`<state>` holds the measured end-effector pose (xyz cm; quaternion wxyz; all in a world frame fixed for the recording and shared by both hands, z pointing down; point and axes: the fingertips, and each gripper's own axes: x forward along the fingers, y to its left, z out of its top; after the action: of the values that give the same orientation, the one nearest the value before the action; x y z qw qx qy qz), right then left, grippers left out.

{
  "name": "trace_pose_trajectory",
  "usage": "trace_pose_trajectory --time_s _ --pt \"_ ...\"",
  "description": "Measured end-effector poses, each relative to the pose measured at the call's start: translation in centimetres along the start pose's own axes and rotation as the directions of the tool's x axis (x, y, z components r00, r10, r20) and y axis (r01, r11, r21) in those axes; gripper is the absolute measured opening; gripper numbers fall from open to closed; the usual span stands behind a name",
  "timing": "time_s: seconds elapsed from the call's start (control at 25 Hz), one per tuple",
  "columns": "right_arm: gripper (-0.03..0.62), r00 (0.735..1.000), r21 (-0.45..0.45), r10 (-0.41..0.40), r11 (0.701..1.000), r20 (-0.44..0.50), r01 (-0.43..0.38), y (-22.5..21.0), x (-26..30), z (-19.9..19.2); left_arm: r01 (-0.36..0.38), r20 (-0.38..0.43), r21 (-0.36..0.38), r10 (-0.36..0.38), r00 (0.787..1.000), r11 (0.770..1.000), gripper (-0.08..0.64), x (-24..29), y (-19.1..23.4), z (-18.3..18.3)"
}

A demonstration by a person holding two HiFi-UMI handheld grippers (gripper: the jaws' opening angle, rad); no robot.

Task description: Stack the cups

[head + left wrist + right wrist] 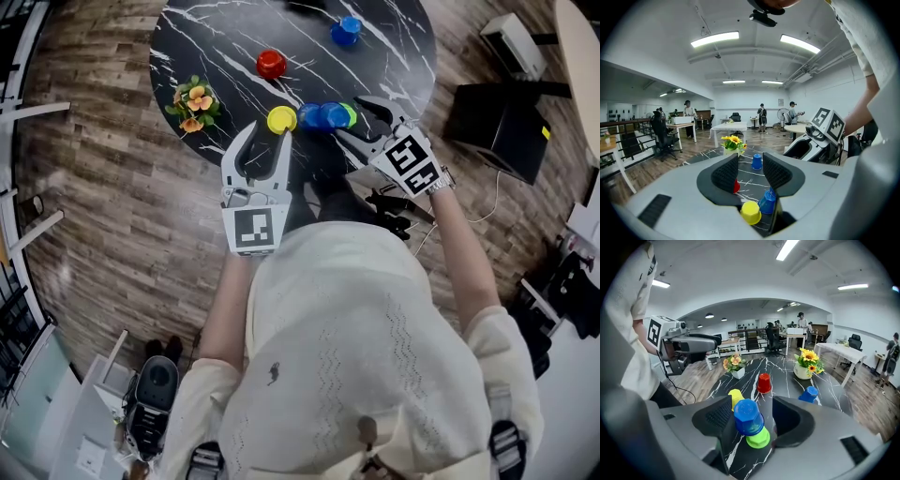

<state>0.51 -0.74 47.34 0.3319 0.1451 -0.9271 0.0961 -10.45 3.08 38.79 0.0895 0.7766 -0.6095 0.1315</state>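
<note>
On black marble round table [234, 37], near edge: upturned blue plastic cup [748, 417] capping lime-green plastic cup [759, 438]. Right gripper [751, 405] spread around pair, pads clear, so stack stands alone. Left gripper [750, 160] gaping, empty, by upturned yellow plastic cup [751, 212], probably next.

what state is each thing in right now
blue-on-green stack: upside down, nested
right claw: open around the blue-on-green stack, not gripping
left claw: open, empty
yellow cup: upside down, alone
red cup: upside down, alone
far blue cup: upside down, alone
orange flower pot: upright
sunflower pot: upright
</note>
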Motion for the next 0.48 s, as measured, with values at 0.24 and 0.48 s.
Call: trace_pose_trajectory --time_s 0.24,0.48 --pt "0.275 0.998 0.039 0.047 0.998 0.05 -0.049 -1.6 -1.5 0.5 -0.032 0.012 -0.019 0.032 0.999 0.999 0.173 0.9 -0.1 0.8" --pt "0.259 0.996 0.086 -0.01 0.996 0.087 0.002 -6.4 -2.1 0.7 -0.081 0.006 -0.024 0.081 0.997 0.996 0.173 1.8 0.0 1.1"
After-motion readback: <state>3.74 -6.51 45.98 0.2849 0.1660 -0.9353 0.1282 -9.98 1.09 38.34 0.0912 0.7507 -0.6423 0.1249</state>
